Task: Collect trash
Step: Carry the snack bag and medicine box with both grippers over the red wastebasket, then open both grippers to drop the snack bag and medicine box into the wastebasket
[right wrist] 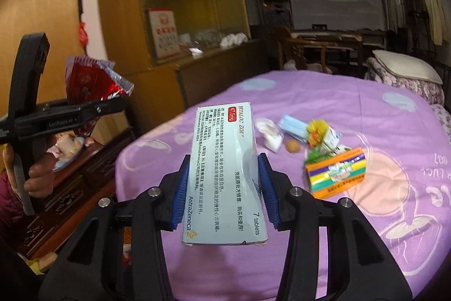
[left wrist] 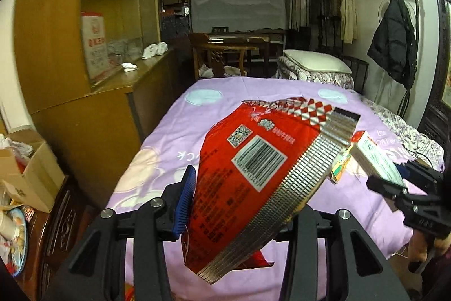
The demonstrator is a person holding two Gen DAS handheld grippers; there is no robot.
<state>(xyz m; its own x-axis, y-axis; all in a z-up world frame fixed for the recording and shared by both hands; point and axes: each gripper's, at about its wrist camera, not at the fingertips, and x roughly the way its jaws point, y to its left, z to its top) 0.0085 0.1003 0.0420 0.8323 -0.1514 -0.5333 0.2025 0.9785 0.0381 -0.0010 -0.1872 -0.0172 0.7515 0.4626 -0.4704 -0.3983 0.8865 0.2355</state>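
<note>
bed (right wrist: 352, 109): smooth lilac printed sheet | left hand-held gripper (left wrist: 242, 205): pinching crinkly red foil snack wrapper (left wrist: 253, 174), serrated silver edge, aloft | right hand-held gripper (right wrist: 222, 189): clamping flat pale-blue tablet carton (right wrist: 222, 168) above bed

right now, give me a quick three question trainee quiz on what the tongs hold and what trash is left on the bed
1. True or false: the left tongs hold a red snack wrapper.
2. What do the right tongs grip? A) a pale blue medicine box B) a glass bottle C) a spoon
3. Fill in: the orange and yellow carton lies on the ____ bedspread.

Key
1. True; the wrapper sits between the blue pads.
2. A, the medicine box, pinched from both sides.
3. Purple. Near the carton lie a crumpled green and yellow wrapper, a blue face mask and white tissue.
</note>
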